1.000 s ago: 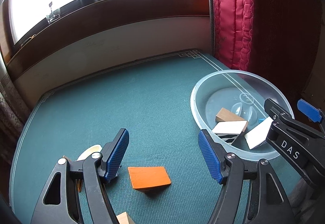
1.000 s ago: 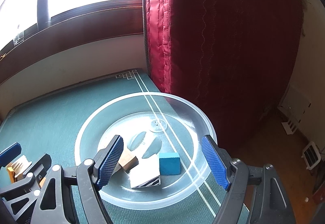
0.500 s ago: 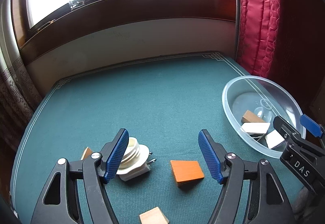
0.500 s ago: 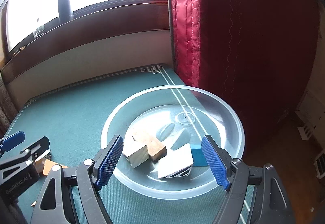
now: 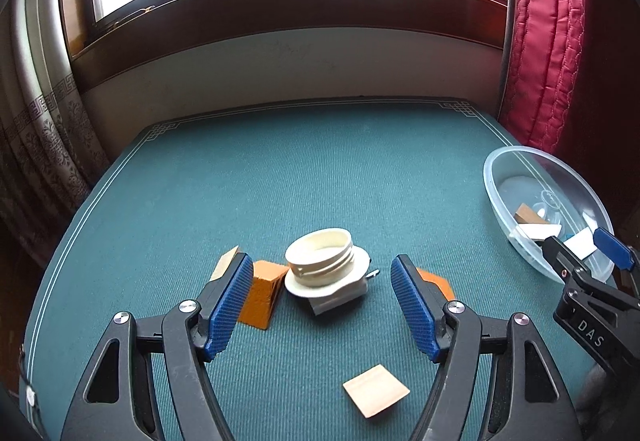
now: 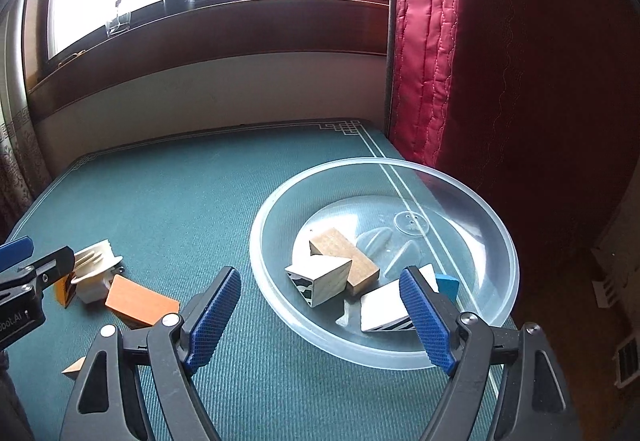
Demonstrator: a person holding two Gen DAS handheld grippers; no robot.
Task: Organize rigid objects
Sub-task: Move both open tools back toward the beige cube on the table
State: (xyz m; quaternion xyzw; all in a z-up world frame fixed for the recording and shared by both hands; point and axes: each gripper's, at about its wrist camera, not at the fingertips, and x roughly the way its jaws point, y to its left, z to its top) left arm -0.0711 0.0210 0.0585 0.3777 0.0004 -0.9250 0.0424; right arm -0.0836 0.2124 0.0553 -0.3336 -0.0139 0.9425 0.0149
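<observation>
now swung left off the clear bowl, left tool gaping over cream threaded fitting; right tool gaping, empty.

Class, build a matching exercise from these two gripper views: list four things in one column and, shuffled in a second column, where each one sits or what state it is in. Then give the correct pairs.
Column 1
1. cream threaded fitting
2. blue block
3. pale wooden tile
4. left gripper

Column 2
A. inside the clear bowl
B. flat on the green table, nearest the camera
C. open, holding nothing
D. on the table between two orange blocks

Pairs: 1-D, 2-A, 3-B, 4-C
</observation>
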